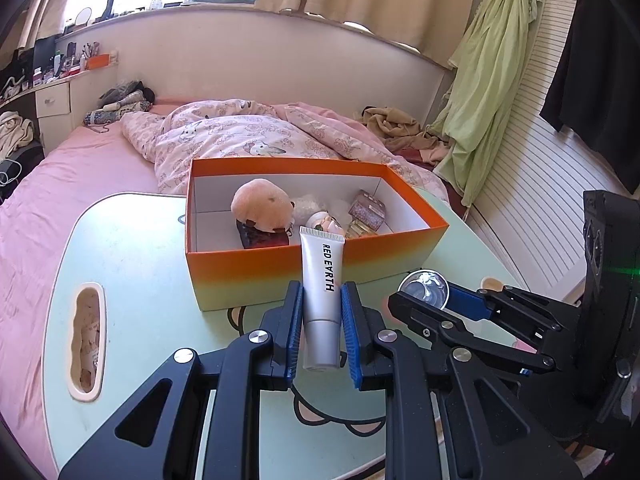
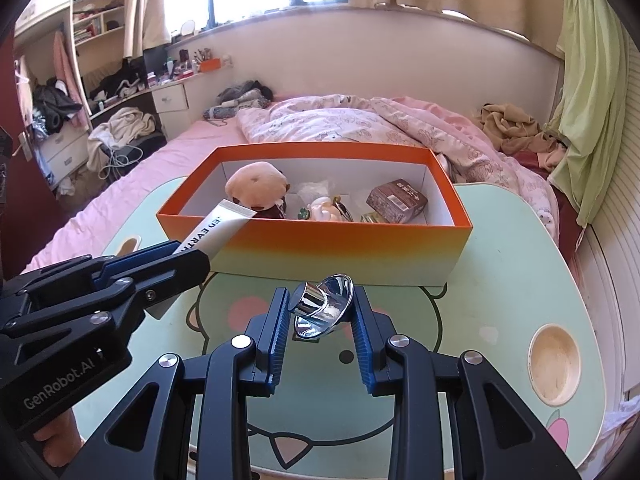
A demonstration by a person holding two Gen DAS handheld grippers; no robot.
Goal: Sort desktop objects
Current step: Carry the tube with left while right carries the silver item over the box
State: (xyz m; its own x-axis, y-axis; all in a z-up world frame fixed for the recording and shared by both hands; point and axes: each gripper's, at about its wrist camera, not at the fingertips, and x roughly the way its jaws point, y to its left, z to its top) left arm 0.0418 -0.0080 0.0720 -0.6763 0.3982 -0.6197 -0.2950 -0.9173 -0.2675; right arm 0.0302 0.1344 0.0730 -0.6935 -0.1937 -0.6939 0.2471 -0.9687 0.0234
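Note:
My left gripper (image 1: 321, 316) is shut on a silver RED EARTH tube (image 1: 322, 280), cap toward me, held above the table in front of the orange box (image 1: 280, 276). The tube (image 2: 218, 232) also shows in the right wrist view, its flat end near the box's left front corner. My right gripper (image 2: 320, 312) is shut on a shiny metal funnel-shaped cup (image 2: 322, 306), held above the table before the box's (image 2: 360, 256) front wall. The funnel-shaped cup also shows in the left wrist view (image 1: 426, 288). The box holds a plush toy (image 2: 256, 188), a brown carton (image 2: 396, 200) and small figures.
The light green cartoon table (image 2: 500, 280) has a round cup recess (image 2: 554, 364) at the right and a handle slot (image 1: 86, 340) at the left. A pink bed (image 1: 80, 168) with a quilt lies behind the table. A slatted wall and hanging clothes stand at the right.

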